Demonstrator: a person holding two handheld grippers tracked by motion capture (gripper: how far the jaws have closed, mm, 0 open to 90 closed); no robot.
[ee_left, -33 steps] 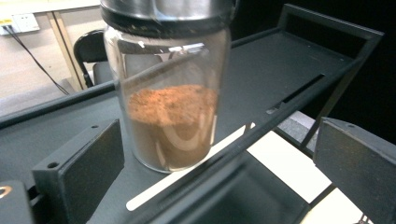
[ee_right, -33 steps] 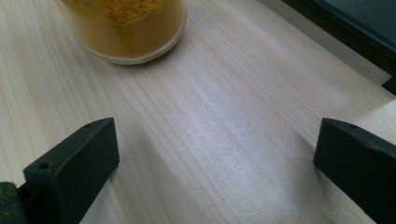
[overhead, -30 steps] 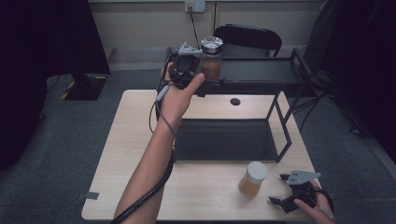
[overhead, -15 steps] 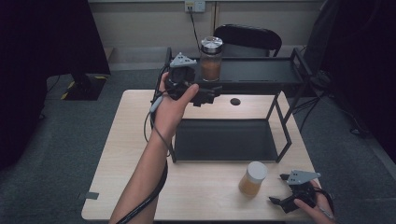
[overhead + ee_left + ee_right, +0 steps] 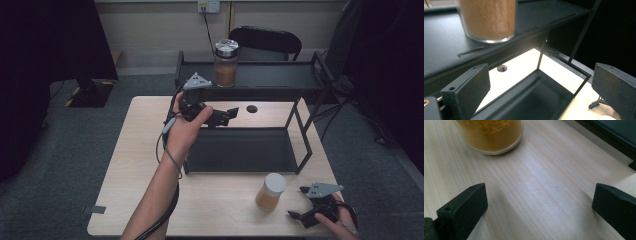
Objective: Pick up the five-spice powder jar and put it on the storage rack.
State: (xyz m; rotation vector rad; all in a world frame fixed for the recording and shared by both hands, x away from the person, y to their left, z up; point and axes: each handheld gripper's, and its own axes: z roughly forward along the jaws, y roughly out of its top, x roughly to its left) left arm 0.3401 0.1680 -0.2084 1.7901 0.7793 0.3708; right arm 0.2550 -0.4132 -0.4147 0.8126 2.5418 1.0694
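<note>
Your left gripper (image 5: 225, 116) hangs empty, jaws apart, just below and in front of the silver-lidded glass jar of brown powder (image 5: 226, 63), which stands near the front edge of the black metal rack's top shelf (image 5: 280, 75). Your right gripper (image 5: 306, 214) rests agape on the pale wooden desk (image 5: 220, 200), just beside the white-lidded amber jar (image 5: 270, 190).

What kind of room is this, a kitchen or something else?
Probably an office or lab room set up for recording, not a kitchen: a plain wooden table on grey carpet, a black folding chair, and a wall outlet with a cable plugged in.
</note>
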